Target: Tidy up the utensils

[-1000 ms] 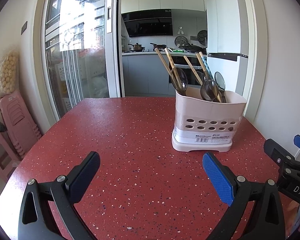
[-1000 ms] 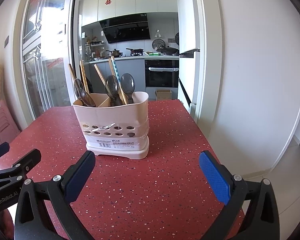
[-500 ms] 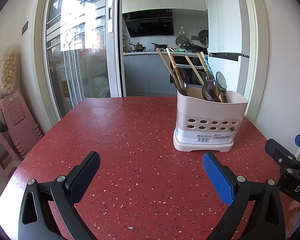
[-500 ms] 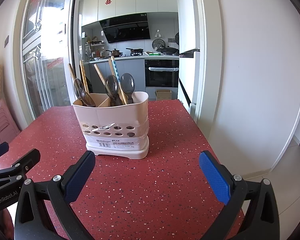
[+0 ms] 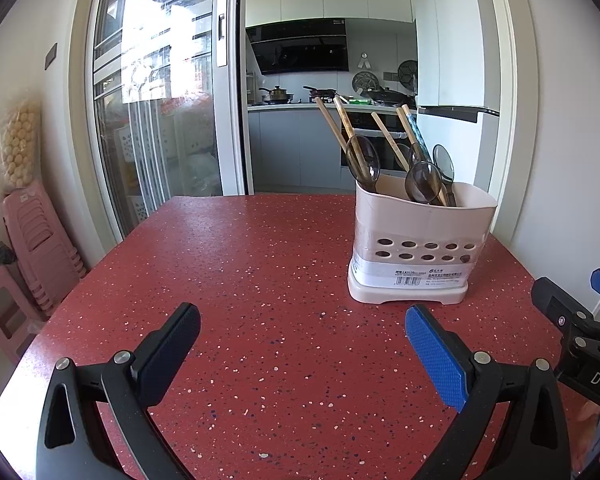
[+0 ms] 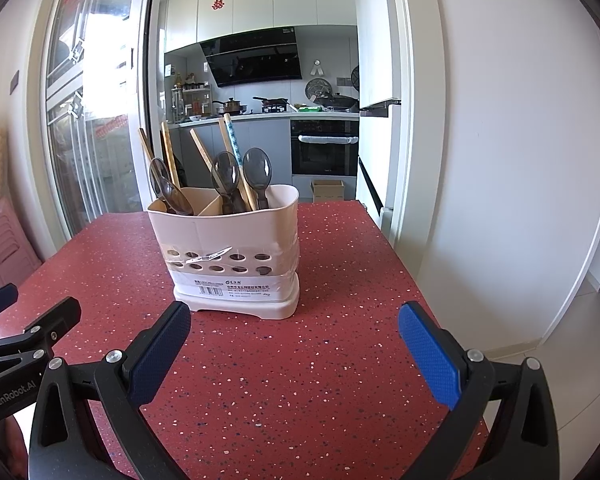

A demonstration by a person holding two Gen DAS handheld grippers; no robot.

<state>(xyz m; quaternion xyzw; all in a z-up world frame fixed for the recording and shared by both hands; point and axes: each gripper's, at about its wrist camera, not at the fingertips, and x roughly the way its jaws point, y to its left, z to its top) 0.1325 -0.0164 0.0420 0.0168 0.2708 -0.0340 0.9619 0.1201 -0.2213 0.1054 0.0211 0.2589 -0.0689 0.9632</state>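
Observation:
A pale pink utensil holder [image 5: 416,248] [image 6: 228,252] stands on the red speckled table [image 5: 240,280] [image 6: 300,360]. Several wooden chopsticks [image 5: 342,124] [image 6: 168,152] and dark translucent spoons [image 5: 422,184] [image 6: 257,172] stick up out of its compartments. My left gripper [image 5: 302,338] hovers open over the table, short of the holder and to its left, with nothing between its fingers. My right gripper [image 6: 294,340] is open too, just in front of the holder, empty. Each gripper shows at the edge of the other's view.
Stacked pink stools [image 5: 32,240] stand left of the table by a glass sliding door [image 5: 156,120]. A white wall [image 6: 500,160] runs close along the table's right edge. Beyond lies a kitchen with an oven [image 6: 324,148].
The left gripper has drifted slightly, so the holder sits a little further right and lower in its view. The right view is unchanged.

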